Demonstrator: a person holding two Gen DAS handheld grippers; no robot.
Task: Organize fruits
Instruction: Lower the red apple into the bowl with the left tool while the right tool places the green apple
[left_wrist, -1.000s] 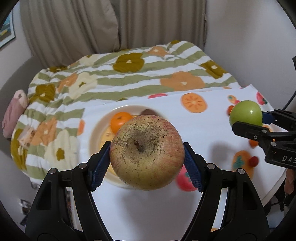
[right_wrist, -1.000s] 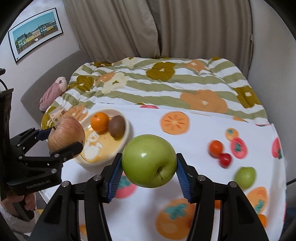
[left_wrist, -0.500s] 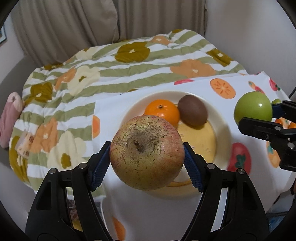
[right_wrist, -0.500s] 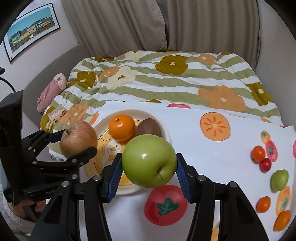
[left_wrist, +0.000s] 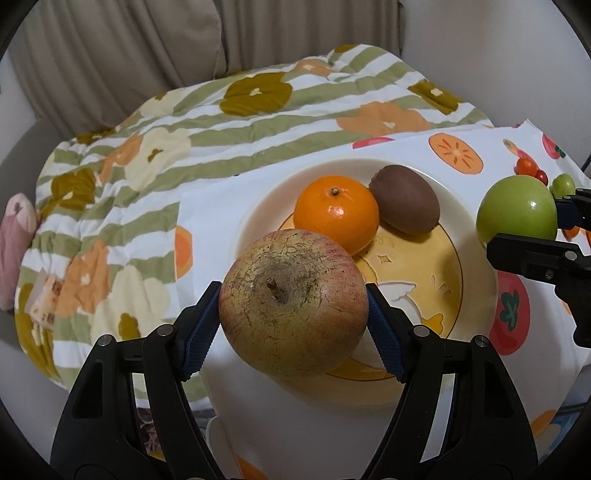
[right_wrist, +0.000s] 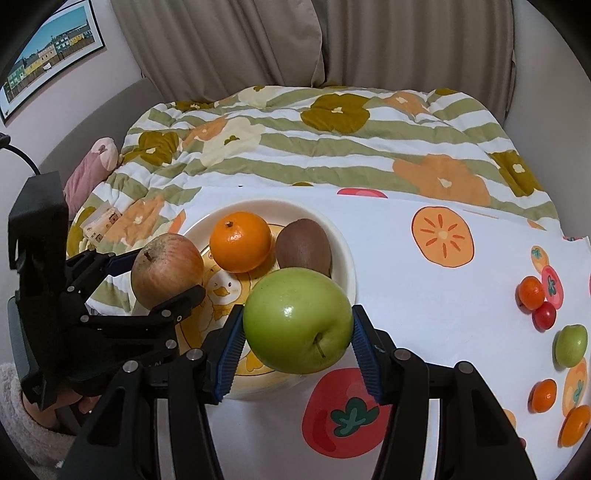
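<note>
Both grippers moved nearer plate (right_wrist: 345, 258); left fingers (left_wrist: 197, 332) clench red apple (left_wrist: 293, 302), right fingers (right_wrist: 231, 350) green apple (right_wrist: 297, 319).

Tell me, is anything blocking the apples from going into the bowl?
Partly. The orange and kiwi fill the back of the bowl, but its front is free below the red apple and green apple.

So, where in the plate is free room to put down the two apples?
The plate is bare at its near half, on the duck print, in front of the orange and kiwi. The far half is crowded by those two. The red apple and green apple hang over that near part.
</note>
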